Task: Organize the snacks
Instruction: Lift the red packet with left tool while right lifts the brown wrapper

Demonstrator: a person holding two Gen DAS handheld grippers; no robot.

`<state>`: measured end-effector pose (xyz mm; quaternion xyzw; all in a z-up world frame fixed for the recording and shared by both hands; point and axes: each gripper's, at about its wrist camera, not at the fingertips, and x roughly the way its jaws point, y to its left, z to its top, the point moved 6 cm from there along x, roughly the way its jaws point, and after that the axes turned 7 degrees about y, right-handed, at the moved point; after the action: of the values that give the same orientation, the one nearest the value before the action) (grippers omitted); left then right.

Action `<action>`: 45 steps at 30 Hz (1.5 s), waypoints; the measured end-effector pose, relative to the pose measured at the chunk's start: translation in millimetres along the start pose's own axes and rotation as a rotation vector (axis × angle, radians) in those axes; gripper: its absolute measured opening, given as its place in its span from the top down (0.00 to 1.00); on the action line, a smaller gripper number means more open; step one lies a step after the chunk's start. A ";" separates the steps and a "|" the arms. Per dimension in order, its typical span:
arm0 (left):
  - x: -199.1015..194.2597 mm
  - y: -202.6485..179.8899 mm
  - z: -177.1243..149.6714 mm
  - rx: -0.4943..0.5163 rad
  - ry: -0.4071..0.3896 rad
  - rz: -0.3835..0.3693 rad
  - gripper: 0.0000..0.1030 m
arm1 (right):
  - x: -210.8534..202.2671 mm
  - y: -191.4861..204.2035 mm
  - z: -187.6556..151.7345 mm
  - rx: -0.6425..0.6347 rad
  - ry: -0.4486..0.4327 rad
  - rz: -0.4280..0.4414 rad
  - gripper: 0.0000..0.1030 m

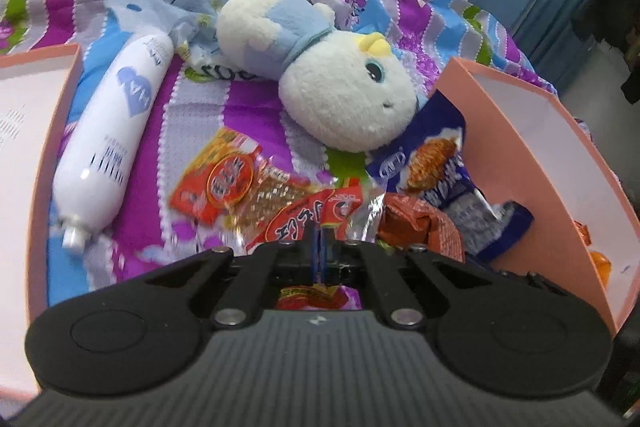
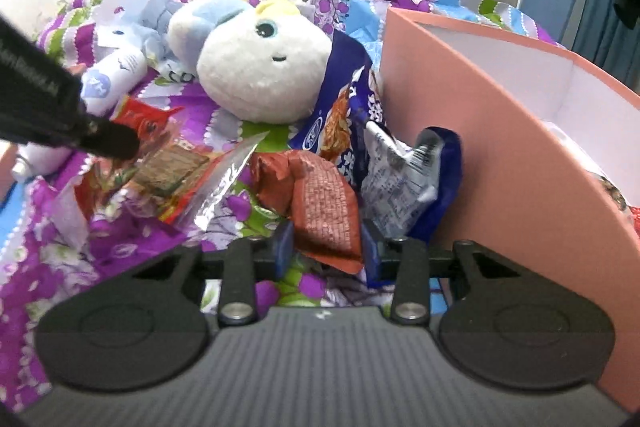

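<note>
On a flowered quilt (image 1: 256,107), the left gripper (image 1: 321,247) was pinched shut on a red snack packet (image 1: 316,219). The right gripper (image 2: 326,251) clasped a brown packet (image 2: 324,211) between its blue pads, beside a pink box (image 2: 500,155). A plush toy (image 2: 256,75) lay behind.

The light is bright, soft and even, with only faint shadows. Both pictures bend and go dark at the corners. The shiny snack wrapper (image 2: 224,183) glints. The quilt (image 1: 132,251) looks smeared down low.
</note>
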<state>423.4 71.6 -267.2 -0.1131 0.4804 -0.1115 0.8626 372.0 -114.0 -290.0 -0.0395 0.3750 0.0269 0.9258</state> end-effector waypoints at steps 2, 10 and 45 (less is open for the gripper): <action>-11.2 -3.5 -10.8 0.005 -0.006 0.011 0.99 | -10.2 -2.4 -4.5 0.002 0.002 0.008 0.62; -51.4 -24.3 -59.0 0.024 -0.004 0.013 0.99 | -57.8 -10.0 -45.1 -0.009 0.023 0.031 0.62; -97.4 -23.6 -194.1 -0.082 0.090 0.005 0.11 | -118.9 -38.6 -115.6 -0.002 0.122 0.384 0.37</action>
<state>205.7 61.4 -281.4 -0.1422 0.5231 -0.0946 0.8350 209.7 -165.6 -287.8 0.0302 0.4311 0.2011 0.8791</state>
